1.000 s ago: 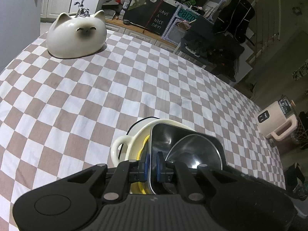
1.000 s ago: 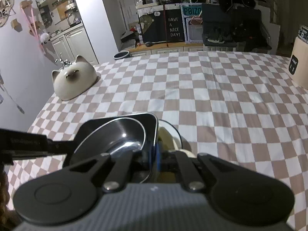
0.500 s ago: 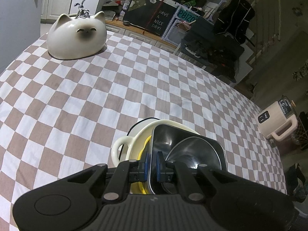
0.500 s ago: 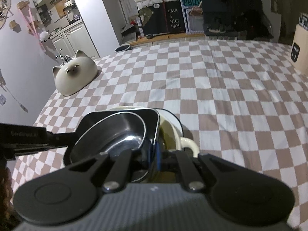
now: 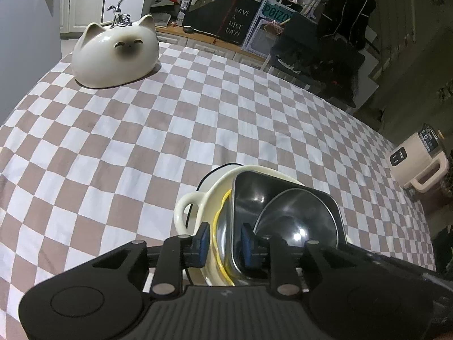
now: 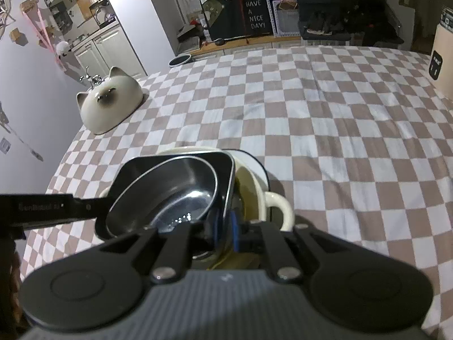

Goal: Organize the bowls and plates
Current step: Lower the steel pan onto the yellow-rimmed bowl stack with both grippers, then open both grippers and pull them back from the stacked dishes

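the left gripper (image 5: 225, 245) has its blue-padded fingers (image 5: 204, 242) spread on either side of the near rims of the nested dishes; its jaws are opening, and clear gaps show between the pads and the rims, so it has let go. between its pads sit the wall of a black square tray (image 5: 286, 206) and the edge of a yellow dish (image 5: 219, 221) just under it. to the right, the right gripper (image 6: 225, 231) has its blue pads (image 6: 235, 233) close on either side of the same black square tray's (image 6: 175, 170) right wall; its jaws are opening too, and the pads look as if they touch the wall, though the dark frame leaves that unsure.

the stack stands on the checkered tablecloth (image 5: 127, 141) near the front edge. a round steel bowl (image 5: 297, 218) lies inside the black tray, the tray sits in a cream two-handled pot (image 5: 188, 212), and a white enamel dish with a dark rim (image 5: 218, 171) shows beneath at the far side.

far back on the left of the cloth rests a cat-faced ceramic bowl (image 5: 116, 53), upside down, well apart from the stack. past the table's right edge is a beige appliance (image 5: 416, 164). a chalkboard sign (image 6: 254, 18) leans at the back of the room.
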A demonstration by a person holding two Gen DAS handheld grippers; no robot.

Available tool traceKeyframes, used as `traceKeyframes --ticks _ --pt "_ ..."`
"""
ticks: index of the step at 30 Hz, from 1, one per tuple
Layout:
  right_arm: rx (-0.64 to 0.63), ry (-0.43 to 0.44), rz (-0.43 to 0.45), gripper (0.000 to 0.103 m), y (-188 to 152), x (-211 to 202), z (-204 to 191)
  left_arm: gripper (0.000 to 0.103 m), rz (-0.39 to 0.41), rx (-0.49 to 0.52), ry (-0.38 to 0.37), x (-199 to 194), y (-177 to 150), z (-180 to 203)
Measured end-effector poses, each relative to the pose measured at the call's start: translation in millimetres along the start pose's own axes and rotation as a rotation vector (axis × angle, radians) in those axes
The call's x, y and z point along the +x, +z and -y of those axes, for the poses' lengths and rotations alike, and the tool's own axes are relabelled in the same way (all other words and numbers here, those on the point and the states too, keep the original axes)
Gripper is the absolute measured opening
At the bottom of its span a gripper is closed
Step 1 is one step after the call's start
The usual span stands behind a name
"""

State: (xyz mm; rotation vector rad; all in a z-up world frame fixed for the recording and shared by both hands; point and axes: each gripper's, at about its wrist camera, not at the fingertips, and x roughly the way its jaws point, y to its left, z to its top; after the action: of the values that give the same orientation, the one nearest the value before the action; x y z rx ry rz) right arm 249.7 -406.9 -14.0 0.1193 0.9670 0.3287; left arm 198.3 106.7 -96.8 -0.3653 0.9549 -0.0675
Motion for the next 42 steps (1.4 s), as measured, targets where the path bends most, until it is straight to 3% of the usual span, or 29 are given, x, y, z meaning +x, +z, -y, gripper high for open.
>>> traceKeyframes --ticks 13,16,21,26,31,34,37,42 --pt "0.013 0.018 0.059 0.013 1.8 -21.1 1.8 0.048 0.031 0.022 0.004 -20.4 -3.2 0.3" --pt "0.001 0.006 0.090 0.024 1.6 -29.5 0.0 0.056 0.046 0.026 0.007 -29.0 -5.2 0.4" --pt "-0.015 -0.007 0.157 0.039 2.0 -48.6 -3.2 0.082 0.086 0.035 0.014 -48.2 -7.5 1.7" --pt "-0.018 -0.009 0.251 0.071 0.8 -76.9 -4.8 0.102 0.142 0.066 0.023 -72.9 -12.4 7.4" --pt "-0.025 -0.024 0.323 0.092 -5.7 -102.2 -3.7 0.103 0.205 0.082 0.003 -100.0 -19.2 9.9" --pt "-0.037 -0.020 0.366 0.101 -12.9 -118.8 -4.0 0.103 0.247 0.095 0.042 -117.4 -25.9 12.2" --pt "-0.055 -0.015 0.411 0.103 -22.8 -137.8 -4.8 0.103 0.305 0.119 0.007 -137.5 -35.5 14.4" --pt "-0.068 -0.060 0.458 0.103 -42.1 -155.1 -6.5 0.103 0.336 0.153 -0.032 -152.6 -54.0 12.7"
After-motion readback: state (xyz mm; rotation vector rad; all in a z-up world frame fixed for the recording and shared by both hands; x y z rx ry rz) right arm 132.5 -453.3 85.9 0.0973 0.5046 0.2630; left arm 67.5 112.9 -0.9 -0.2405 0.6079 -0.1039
